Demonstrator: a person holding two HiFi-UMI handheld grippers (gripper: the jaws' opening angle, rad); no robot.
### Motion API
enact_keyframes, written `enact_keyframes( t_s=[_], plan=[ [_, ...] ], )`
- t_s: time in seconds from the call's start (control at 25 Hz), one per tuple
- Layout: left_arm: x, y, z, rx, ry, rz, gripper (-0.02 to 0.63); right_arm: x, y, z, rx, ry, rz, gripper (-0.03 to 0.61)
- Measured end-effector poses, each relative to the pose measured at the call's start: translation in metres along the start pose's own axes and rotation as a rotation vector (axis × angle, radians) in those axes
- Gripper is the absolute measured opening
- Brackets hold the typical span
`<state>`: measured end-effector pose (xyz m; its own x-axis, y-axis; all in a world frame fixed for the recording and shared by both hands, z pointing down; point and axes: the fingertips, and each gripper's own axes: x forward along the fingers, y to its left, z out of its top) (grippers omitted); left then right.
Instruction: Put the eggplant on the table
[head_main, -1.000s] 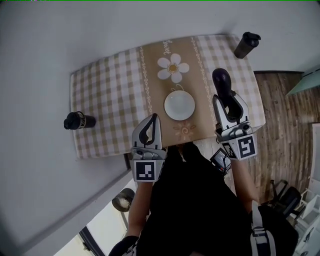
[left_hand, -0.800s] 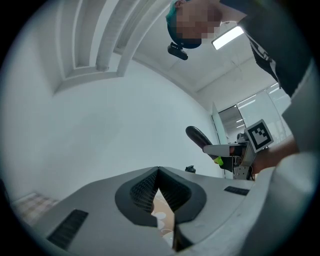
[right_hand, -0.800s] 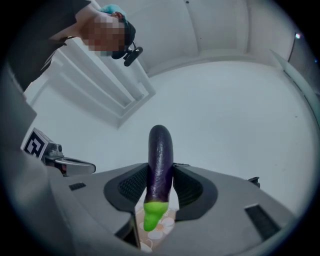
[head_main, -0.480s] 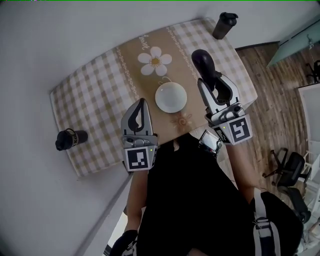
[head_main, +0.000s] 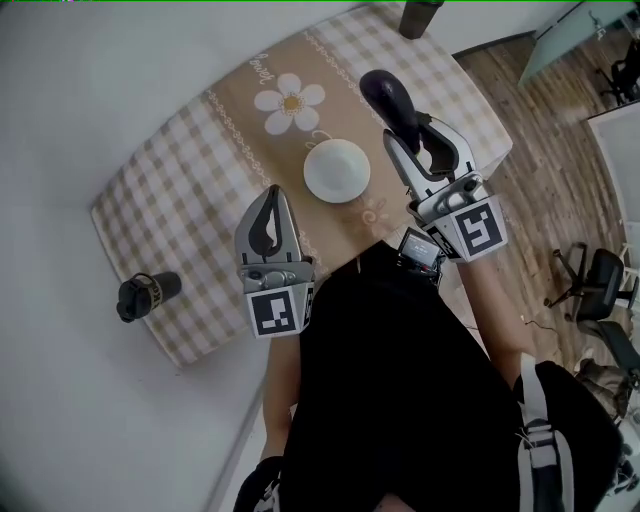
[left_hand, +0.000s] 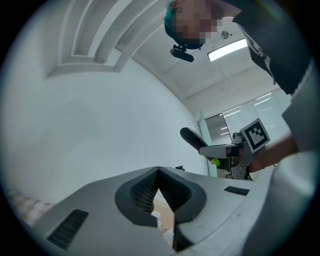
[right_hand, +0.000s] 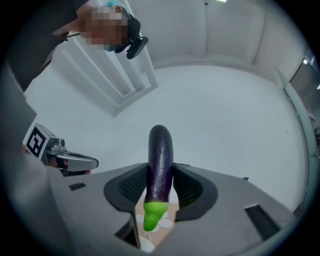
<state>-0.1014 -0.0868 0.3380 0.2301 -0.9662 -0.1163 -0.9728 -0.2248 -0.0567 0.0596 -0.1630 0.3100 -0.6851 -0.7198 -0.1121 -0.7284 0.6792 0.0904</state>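
Note:
A dark purple eggplant (right_hand: 160, 165) with a green stem end is clamped between the jaws of my right gripper (right_hand: 161, 176), pointing away from me. In the head view the eggplant (head_main: 388, 100) sticks out past the right gripper (head_main: 405, 125), held above the right part of the checked tablecloth table (head_main: 180, 210). My left gripper (head_main: 270, 205) hovers over the table's near edge, jaws closed together with nothing between them. From the left gripper view the left gripper (left_hand: 158, 172) is shut and the eggplant (left_hand: 192, 139) shows at right.
A white bowl (head_main: 336, 170) sits on the brown floral runner (head_main: 280, 105) between the grippers. A black bottle (head_main: 146, 296) lies off the table's left end and another dark bottle (head_main: 420, 16) stands at the far corner. Wooden floor and an office chair (head_main: 600, 300) lie right.
The view has swung so the table shifts up and right-tilted. Both grippers keep their places over the near edge; the right one still grips the eggplant.

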Motion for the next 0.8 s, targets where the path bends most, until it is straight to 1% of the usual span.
enact_keyframes(
  t_s=[0.16, 0.28, 0.44, 0.64, 0.8],
  plan=[
    [-0.003, -0.001, -0.002, -0.006, 0.006, -0.008, 0.000, 0.001, 0.003, -0.006, -0.006, 0.020, 0.000, 0.164],
    [-0.003, -0.002, -0.004, -0.016, 0.011, -0.008, 0.000, 0.004, 0.005, -0.010, -0.028, 0.037, 0.012, 0.164],
    [-0.006, -0.001, -0.007, -0.011, 0.018, 0.000, 0.000, 0.006, 0.011, -0.020, -0.029, 0.058, 0.029, 0.164],
    [-0.008, 0.001, -0.010, -0.012, 0.023, 0.004, 0.000, 0.010, 0.016, -0.039, -0.025, 0.103, 0.050, 0.164],
    [-0.009, 0.001, -0.013, -0.014, 0.022, 0.002, 0.000, 0.012, 0.024, -0.060, -0.017, 0.163, 0.082, 0.164]
  ],
)
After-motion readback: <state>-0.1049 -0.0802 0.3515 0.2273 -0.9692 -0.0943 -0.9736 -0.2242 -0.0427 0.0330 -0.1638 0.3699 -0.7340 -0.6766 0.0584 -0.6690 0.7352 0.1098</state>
